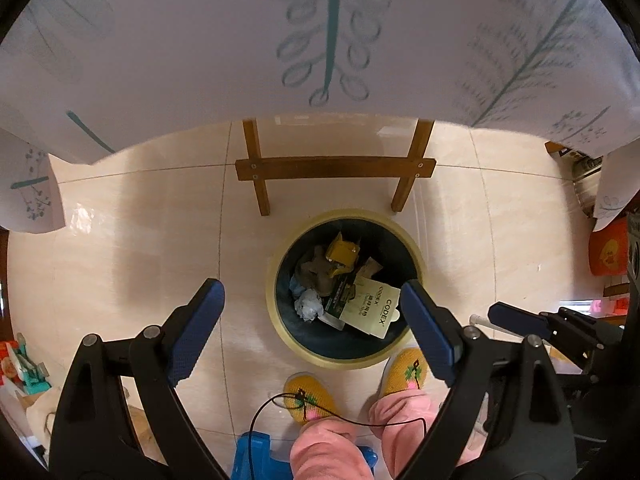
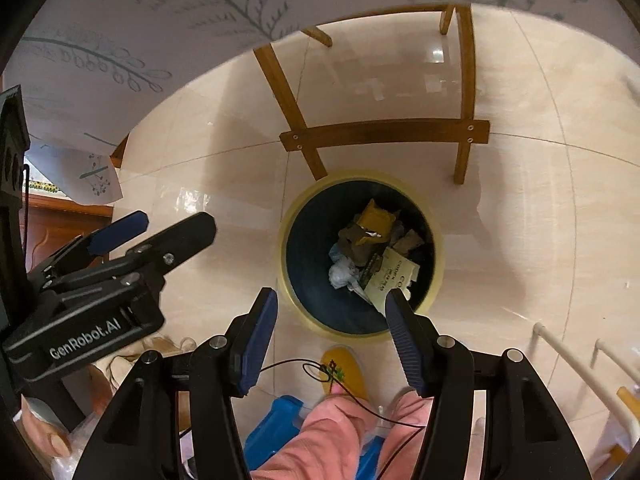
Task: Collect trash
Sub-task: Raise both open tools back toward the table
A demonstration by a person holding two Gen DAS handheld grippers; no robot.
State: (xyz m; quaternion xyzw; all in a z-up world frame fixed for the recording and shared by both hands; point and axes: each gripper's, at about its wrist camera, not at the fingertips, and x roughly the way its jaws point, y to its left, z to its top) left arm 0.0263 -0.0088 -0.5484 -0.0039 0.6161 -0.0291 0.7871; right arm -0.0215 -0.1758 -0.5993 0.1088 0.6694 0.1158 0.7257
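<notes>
A round bin (image 1: 276, 312) with a cream rim and dark inside stands on the floor below both grippers; it also shows in the right wrist view (image 2: 438, 264). It holds a yellow carton (image 1: 342, 252), crumpled white paper (image 1: 309, 307), brown paper and a cream CODEX package (image 1: 374, 310). My left gripper (image 1: 312, 328) is open and empty above the bin. My right gripper (image 2: 330, 332) is open and empty above the bin's near rim. The left gripper also shows in the right wrist view (image 2: 156, 228), and the right gripper's finger shows at the right of the left wrist view (image 1: 516, 318).
A wooden chair frame (image 1: 336, 168) stands just beyond the bin. A white tablecloth with a teal plant print (image 1: 320, 32) hangs above. The person's yellow slippers (image 1: 308, 398) and pink trousers are by the bin. A blue stool (image 1: 260, 456) is beneath. A red box (image 1: 608, 252) sits at right.
</notes>
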